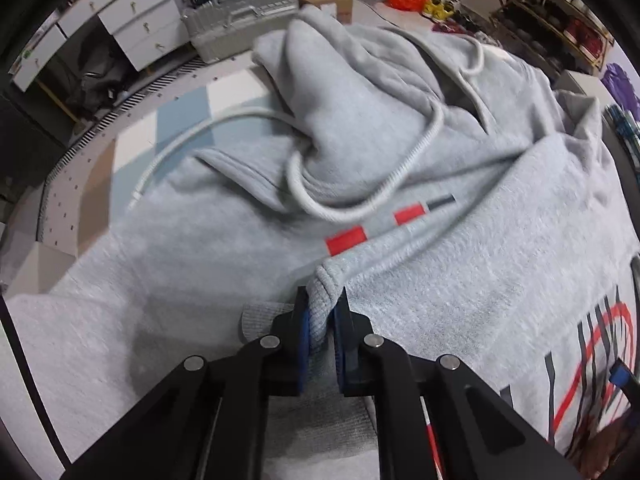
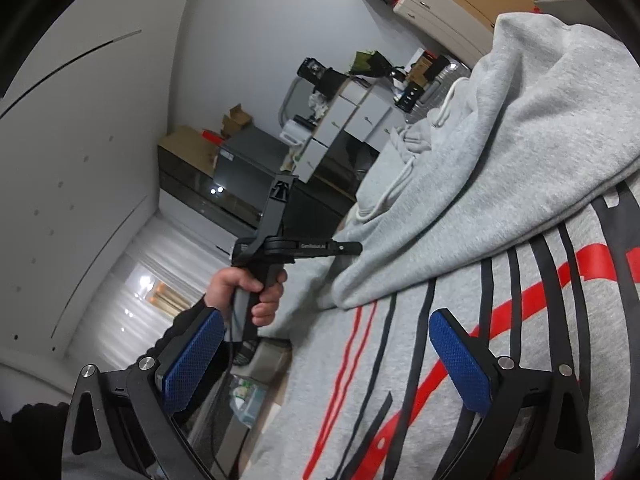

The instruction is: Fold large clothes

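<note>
A large grey hoodie (image 1: 400,140) with red and dark printing lies spread out, its hood and white drawstring (image 1: 416,152) bunched toward the far side. My left gripper (image 1: 323,300) points steeply down and is shut on the ribbed sleeve cuff (image 1: 326,280), which is pinched between the blue pads. In the right wrist view my right gripper (image 2: 326,314) stands open over the hoodie's printed front (image 2: 500,320), with nothing between its fingers. That view also shows a hand (image 2: 256,292) holding the left gripper's handle at the hoodie's edge.
The hoodie rests on a mat of blue, white and tan squares (image 1: 180,120). Beyond it stand a silver suitcase (image 1: 240,20), white drawers (image 1: 132,12), a cardboard box (image 1: 328,0) and a shoe rack (image 1: 560,20) at the far right.
</note>
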### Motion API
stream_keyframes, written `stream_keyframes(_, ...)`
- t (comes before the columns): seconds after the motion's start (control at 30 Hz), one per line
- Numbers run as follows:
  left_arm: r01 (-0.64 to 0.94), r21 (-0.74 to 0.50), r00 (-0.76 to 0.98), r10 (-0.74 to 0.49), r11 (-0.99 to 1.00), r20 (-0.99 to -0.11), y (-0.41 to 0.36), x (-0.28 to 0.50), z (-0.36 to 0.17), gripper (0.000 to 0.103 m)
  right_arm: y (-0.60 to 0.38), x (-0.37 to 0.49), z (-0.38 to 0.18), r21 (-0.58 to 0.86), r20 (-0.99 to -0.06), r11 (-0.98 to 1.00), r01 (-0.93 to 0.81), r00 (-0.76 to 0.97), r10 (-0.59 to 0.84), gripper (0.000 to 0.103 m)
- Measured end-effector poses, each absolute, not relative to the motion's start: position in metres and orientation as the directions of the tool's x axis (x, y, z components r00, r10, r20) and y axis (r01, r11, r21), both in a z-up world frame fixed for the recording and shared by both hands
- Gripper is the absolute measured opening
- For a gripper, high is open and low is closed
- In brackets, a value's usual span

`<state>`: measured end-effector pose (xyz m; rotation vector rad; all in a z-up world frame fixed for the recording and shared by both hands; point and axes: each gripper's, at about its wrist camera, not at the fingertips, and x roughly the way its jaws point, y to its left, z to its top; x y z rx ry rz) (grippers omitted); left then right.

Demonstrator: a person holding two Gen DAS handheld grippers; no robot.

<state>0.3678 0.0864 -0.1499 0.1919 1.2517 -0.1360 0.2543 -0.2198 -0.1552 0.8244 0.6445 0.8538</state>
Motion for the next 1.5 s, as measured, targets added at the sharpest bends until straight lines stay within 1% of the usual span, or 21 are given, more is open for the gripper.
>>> stream_keyframes(0.03, 0.190, 0.047, 0.307, -0.014, 0.981, -0.951, 0.086, 0.374, -0.148, 0.006, -0.221, 0.253, -0.155, 0.832, -0.159, 0.393, -0.391, 0.512, 0.844, 0.103)
stream_keyframes(0.17, 0.103, -0.107, 0.298, -0.133, 0.989, -0.945, 0.107, 0.380, -0.144, 0.006, -0.222, 0.250, -0.160, 0.838, -0.155, 0.382, -0.389, 0.501, 0.852, 0.103)
stream_keyframes(0.3, 0.022, -0.157, 0.299, -0.156, 0.987, -0.941, 0.126, 0.384, -0.148, 0.006, -0.218, 0.250, -0.161, 0.838, -0.172, 0.392, -0.379, 0.498, 0.850, 0.103)
stream_keyframes(0.33, -0.007, -0.204, 0.285, -0.193, 0.979, -0.939, 0.134, 0.384, -0.152, 0.008, -0.218, 0.250, -0.161, 0.837, -0.176, 0.395, -0.379, 0.498, 0.849, 0.103)
stream_keyframes(0.4, -0.062, -0.272, 0.266, -0.246, 0.960, -0.932, 0.143, 0.385, -0.155, 0.009, -0.217, 0.249, -0.162, 0.837, -0.179, 0.396, -0.378, 0.494, 0.851, 0.103)
stream_keyframes(0.43, -0.084, -0.278, 0.270, -0.247, 0.957, -0.931, 0.146, 0.382, -0.156, 0.012, -0.217, 0.250, -0.162, 0.837, -0.180, 0.396, -0.377, 0.494, 0.851, 0.103)
stream_keyframes(0.5, -0.081, -0.230, 0.277, -0.200, 0.970, -0.940, 0.147, 0.376, -0.157, 0.014, -0.217, 0.250, -0.162, 0.839, -0.179, 0.395, -0.375, 0.495, 0.850, 0.103)
stream_keyframes(0.53, -0.068, -0.206, 0.285, -0.178, 0.976, -0.942, 0.143, 0.373, -0.154, 0.018, -0.218, 0.250, -0.162, 0.840, -0.181, 0.395, -0.373, 0.495, 0.850, 0.103)
stream_keyframes(0.63, -0.056, -0.139, 0.283, -0.118, 0.989, -0.952, 0.141, 0.369, -0.159, 0.021, -0.219, 0.251, -0.161, 0.843, -0.178, 0.391, -0.370, 0.493, 0.851, 0.103)
stream_keyframes(0.7, -0.055, -0.125, 0.267, -0.106, 0.991, -0.958, 0.146, 0.381, -0.156, 0.022, -0.219, 0.251, -0.160, 0.842, -0.181, 0.393, -0.369, 0.494, 0.850, 0.103)
stream_keyframes(0.8, -0.072, -0.085, 0.279, -0.062, 0.994, -0.958, 0.149, 0.381, -0.157, 0.038, -0.219, 0.251, -0.159, 0.841, -0.182, 0.395, -0.370, 0.494, 0.850, 0.103)
stream_keyframes(0.93, -0.087, -0.127, 0.306, -0.094, 0.988, -0.947, 0.151, 0.375, -0.135, 0.039, -0.220, 0.250, -0.158, 0.840, -0.179, 0.396, -0.372, 0.499, 0.848, 0.103)
stream_keyframes(1.07, -0.035, -0.054, 0.360, -0.038, 0.998, -0.932, 0.134, 0.372, -0.109, 0.040, -0.222, 0.251, -0.158, 0.844, -0.173, 0.390, -0.368, 0.500, 0.848, 0.103)
stream_keyframes(1.13, -0.009, 0.035, 0.427, 0.035, 0.999, -0.904, 0.127, 0.362, -0.092, 0.041, -0.222, 0.250, -0.158, 0.842, -0.170, 0.390, -0.373, 0.502, 0.848, 0.103)
stream_keyframes(1.17, -0.001, 0.070, 0.449, 0.063, 0.998, -0.891, 0.123, 0.354, -0.085, 0.042, -0.222, 0.250, -0.157, 0.839, -0.172, 0.394, -0.375, 0.505, 0.846, 0.103)
stream_keyframes(1.2, 0.006, 0.083, 0.459, 0.071, 0.997, -0.885, 0.124, 0.351, -0.082, 0.045, -0.222, 0.249, -0.157, 0.837, -0.173, 0.398, -0.376, 0.507, 0.844, 0.103)
stream_keyframes(1.23, 0.011, 0.086, 0.466, 0.071, 0.996, -0.882, 0.127, 0.350, -0.080, 0.048, -0.222, 0.249, -0.157, 0.835, -0.174, 0.401, -0.377, 0.509, 0.843, 0.103)
stream_keyframes(1.37, -0.002, 0.081, 0.495, 0.072, 0.997, -0.866, 0.140, 0.339, -0.065, 0.048, -0.221, 0.249, -0.157, 0.831, -0.181, 0.408, -0.377, 0.511, 0.840, 0.103)
stream_keyframes(1.5, -0.087, 0.090, 0.508, 0.122, 0.992, -0.852, 0.177, 0.316, -0.051, 0.048, -0.220, 0.249, -0.156, 0.830, -0.178, 0.409, -0.381, 0.514, 0.839, 0.103)
